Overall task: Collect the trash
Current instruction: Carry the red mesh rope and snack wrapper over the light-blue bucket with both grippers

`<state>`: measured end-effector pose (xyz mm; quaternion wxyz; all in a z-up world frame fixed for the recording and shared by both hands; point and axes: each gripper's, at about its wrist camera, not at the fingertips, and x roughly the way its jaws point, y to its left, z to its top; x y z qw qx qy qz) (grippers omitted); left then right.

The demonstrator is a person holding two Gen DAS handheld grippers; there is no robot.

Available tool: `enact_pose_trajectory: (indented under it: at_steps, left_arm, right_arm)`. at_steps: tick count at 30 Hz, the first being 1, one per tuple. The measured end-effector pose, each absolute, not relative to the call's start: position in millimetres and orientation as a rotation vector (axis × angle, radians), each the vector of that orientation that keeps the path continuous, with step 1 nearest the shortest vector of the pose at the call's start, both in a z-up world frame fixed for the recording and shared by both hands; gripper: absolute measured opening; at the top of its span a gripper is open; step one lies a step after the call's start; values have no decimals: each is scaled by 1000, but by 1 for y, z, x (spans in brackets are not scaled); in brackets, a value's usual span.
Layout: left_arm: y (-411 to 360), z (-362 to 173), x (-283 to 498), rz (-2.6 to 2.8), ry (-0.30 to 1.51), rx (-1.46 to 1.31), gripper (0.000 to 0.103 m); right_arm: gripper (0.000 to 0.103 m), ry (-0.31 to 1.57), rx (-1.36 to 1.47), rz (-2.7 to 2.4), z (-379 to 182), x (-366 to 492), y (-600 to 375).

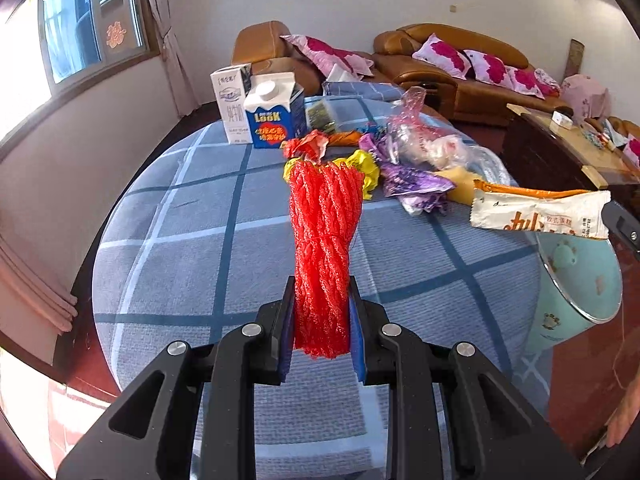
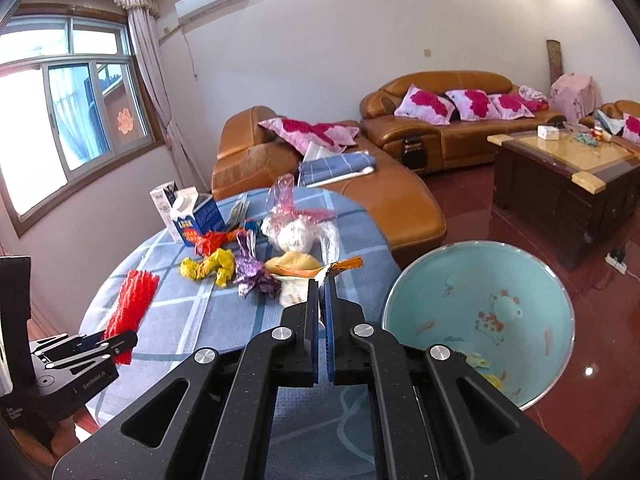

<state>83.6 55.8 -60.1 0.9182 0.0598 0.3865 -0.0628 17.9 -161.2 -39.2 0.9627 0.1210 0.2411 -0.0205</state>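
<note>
Mid-haul: left claw [image 1: 322, 312] pinching red mesh [image 1: 324, 240], right claw [image 2: 323, 296] clamped on snack wrapper [image 1: 540, 210]. Next: over counter's [image 1: 180, 240] right edge, drop into bin [image 2: 480, 312].

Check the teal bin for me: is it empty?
No, the teal bin already holds some crumpled yellowish wrappers near its bottom, visible in the right wrist view.

Two cartons [image 1: 256, 108]; perhaps seven wrappers [image 2: 208, 268]
</note>
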Motion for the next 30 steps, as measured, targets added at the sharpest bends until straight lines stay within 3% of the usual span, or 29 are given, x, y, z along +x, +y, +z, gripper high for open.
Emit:
enact_pose_trajectory:
  at_steps: [18, 30]
  left_arm:
    - [-20, -38, 79, -272, 721, 177, 23]
    - [-90, -35, 72, -389, 701, 242, 23]
  right_arm:
    - [3, 381, 246, -176, -14, -21, -203]
    - [3, 391, 287, -313, -28, -27, -249]
